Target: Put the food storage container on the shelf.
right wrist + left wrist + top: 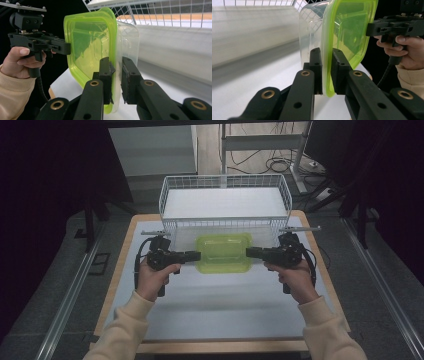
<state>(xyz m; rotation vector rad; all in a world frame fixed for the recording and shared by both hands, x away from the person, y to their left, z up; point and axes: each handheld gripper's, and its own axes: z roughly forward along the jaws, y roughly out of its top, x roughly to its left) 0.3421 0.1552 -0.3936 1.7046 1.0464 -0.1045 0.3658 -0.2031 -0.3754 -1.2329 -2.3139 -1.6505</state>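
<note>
High view shows the green-lidded container [223, 252] clamped at its left rim by the left gripper [196, 255] and at its right rim by the right gripper [251, 252], just near of the wire basket [225, 182], so placing it there seems left.

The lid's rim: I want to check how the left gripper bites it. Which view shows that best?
The left gripper view: the left gripper pinches the green lid at its rim, close up. The high view shows the lid from above; the right gripper view shows that gripper at its far edge.

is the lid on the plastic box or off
On. The green lid sits over the clear box, and both grippers pinch its rim.
</note>
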